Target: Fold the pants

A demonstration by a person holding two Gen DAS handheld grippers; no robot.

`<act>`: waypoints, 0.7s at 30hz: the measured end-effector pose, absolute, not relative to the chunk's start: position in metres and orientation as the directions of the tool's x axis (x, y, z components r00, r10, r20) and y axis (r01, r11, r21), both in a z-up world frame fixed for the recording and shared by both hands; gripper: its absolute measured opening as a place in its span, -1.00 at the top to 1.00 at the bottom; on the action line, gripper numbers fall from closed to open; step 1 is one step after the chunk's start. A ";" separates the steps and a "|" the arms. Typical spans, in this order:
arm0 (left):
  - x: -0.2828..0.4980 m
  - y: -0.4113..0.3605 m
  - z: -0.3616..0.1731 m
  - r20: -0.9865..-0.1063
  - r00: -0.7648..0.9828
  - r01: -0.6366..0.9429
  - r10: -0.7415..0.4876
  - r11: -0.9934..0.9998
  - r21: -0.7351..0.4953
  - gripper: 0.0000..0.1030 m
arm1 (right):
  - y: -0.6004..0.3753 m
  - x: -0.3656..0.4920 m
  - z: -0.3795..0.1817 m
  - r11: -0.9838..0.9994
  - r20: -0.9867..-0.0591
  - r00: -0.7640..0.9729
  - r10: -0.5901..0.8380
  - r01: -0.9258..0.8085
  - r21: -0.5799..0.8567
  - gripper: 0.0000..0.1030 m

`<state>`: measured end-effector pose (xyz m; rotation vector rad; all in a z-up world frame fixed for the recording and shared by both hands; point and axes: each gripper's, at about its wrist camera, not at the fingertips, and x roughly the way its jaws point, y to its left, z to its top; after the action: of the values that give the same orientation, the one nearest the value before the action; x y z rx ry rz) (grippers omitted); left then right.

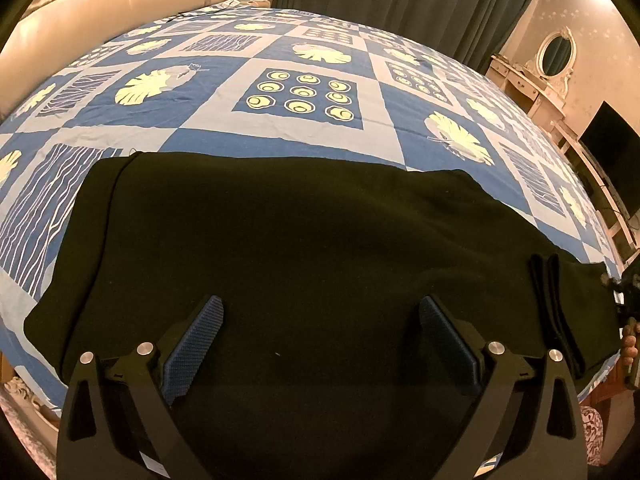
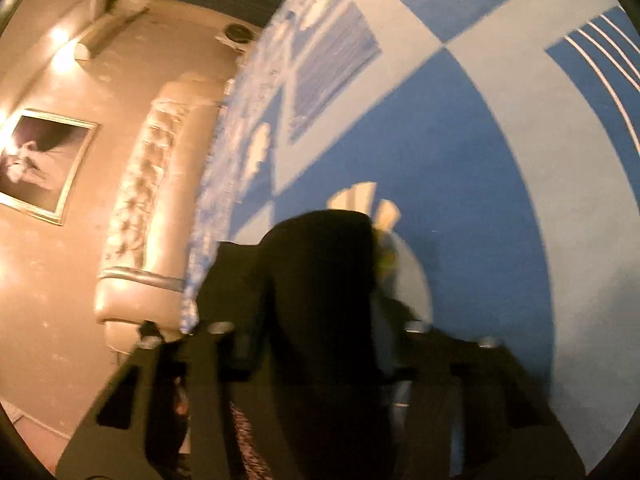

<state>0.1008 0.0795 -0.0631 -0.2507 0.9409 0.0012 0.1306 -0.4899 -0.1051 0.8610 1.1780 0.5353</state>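
Black pants lie flat across the blue patterned bedsheet, reaching from the left to the bed's right edge. My left gripper is open just over the middle of the cloth, its blue pads wide apart with nothing pinched between them. At the far right edge of the left wrist view, the right gripper and a hand sit at the pants' ribbed end. The right wrist view is blurred. There my right gripper is shut on a raised bunch of black pants cloth above the sheet.
A padded cream headboard runs along the bed's far left side, and dark curtains hang behind the bed. A white dressing table with an oval mirror and a dark screen stand to the right. A framed picture hangs on the wall.
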 end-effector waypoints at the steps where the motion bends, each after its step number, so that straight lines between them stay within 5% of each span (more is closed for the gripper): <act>1: 0.101 0.079 -0.063 -0.799 0.591 -0.110 -0.108 0.971 -0.212 -0.89 | -0.491 0.130 -0.107 0.591 -0.581 0.317 0.750 0.072 0.803 0.51; 7: 0.101 0.079 -0.063 -0.799 0.591 -0.110 -0.107 0.971 -0.212 -0.89 | -0.486 0.128 -0.107 0.645 -0.629 0.321 0.708 0.068 0.761 0.52; 9: 0.101 0.080 -0.063 -0.799 0.592 -0.110 -0.108 0.971 -0.213 -0.89 | -0.482 0.127 -0.102 0.678 -0.657 0.322 0.682 0.060 0.733 0.42; 14: 0.101 0.081 -0.063 -0.796 0.595 -0.110 -0.116 0.969 -0.223 -0.89 | -0.467 0.114 -0.072 0.817 -0.770 0.366 0.523 0.040 0.575 -0.25; 21: 0.100 0.082 -0.063 -0.792 0.598 -0.110 -0.123 0.966 -0.233 -0.89 | -0.425 0.076 -0.020 0.965 -0.842 0.486 0.232 -0.008 0.262 -0.38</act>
<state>0.1002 0.0816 -0.0626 -0.2707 0.9333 -0.0076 0.0759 -0.4254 -0.0200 0.2352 1.0558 0.1479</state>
